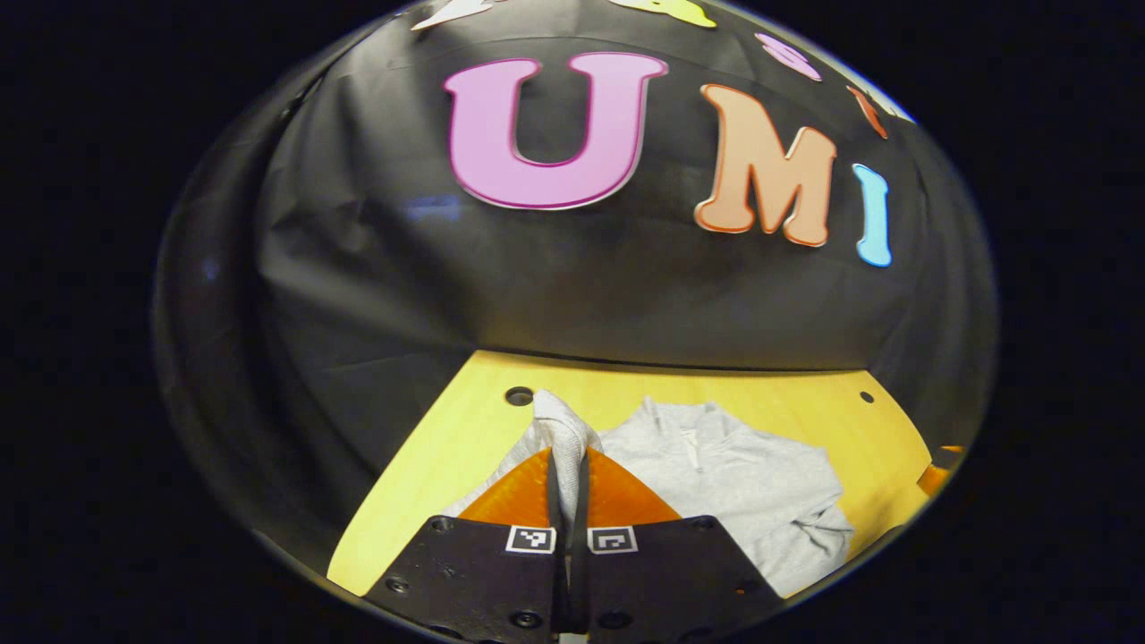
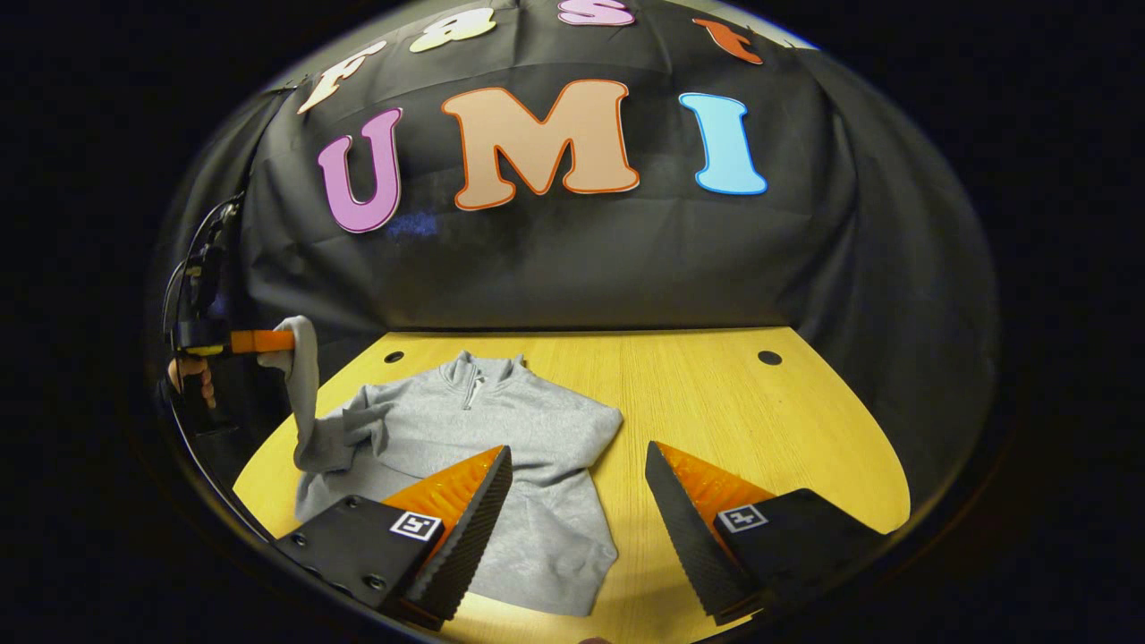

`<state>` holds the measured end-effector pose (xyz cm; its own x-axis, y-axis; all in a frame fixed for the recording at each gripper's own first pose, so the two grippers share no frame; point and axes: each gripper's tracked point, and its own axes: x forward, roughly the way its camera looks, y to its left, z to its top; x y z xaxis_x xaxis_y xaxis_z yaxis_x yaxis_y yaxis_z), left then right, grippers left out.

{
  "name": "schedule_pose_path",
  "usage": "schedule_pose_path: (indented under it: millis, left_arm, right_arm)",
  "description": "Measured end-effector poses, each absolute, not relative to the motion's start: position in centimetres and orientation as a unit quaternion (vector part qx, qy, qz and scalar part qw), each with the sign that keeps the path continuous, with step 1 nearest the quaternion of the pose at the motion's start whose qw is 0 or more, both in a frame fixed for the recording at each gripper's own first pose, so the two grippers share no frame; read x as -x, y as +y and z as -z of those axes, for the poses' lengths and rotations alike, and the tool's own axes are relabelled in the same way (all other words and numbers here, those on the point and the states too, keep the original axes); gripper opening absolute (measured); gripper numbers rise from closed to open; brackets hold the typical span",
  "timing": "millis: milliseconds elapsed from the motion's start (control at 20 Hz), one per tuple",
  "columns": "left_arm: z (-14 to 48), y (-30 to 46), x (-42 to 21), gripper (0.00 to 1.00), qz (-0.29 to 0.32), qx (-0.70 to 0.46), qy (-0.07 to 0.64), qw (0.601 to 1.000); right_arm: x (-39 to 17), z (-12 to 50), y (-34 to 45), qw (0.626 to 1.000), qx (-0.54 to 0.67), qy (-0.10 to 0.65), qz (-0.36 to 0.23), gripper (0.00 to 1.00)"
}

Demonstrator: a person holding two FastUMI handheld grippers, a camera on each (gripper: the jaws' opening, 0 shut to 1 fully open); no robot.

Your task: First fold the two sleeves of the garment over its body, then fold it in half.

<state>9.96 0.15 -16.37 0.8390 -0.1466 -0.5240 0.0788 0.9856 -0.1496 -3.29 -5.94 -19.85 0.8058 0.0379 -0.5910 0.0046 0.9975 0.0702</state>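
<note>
A light grey zip-neck sweatshirt [image 2: 501, 438] lies on the yellow table [image 2: 760, 420], collar toward the back wall. One sleeve is folded across the body on its right side. My left gripper [image 1: 569, 465] is shut on the cuff of the other sleeve [image 1: 559, 429], which rises between its fingers. In the right gripper view that same left gripper [image 2: 268, 342], held by a hand [image 2: 188, 376], lifts the sleeve [image 2: 304, 394] well above the table's left edge, the cloth hanging down to the shoulder. My right gripper [image 2: 577, 474] stands open above the sweatshirt's hem, holding nothing.
The black cloth wall [image 2: 626, 259] closes off the back and sides of the table. Small round holes [image 2: 769, 357] sit near the table's far corners. Bare wood lies to the right of the sweatshirt. A cable [image 2: 192, 259] runs up behind the left gripper.
</note>
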Motion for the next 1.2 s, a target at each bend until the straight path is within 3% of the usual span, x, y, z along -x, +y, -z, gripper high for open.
schedule_pose_path:
  millis: [600,1200]
  left_arm:
    - [16.4,-17.2,-10.8,0.00,0.197,0.057,0.287,0.936]
    - [23.9,-28.2,-8.7,0.00,0.253,0.031,0.355,0.899]
  right_arm:
    - [8.3,19.7,-12.5,0.944,-0.049,0.320,0.055,0.96]
    - [12.6,20.3,-17.8,0.932,-0.055,0.342,0.105,0.96]
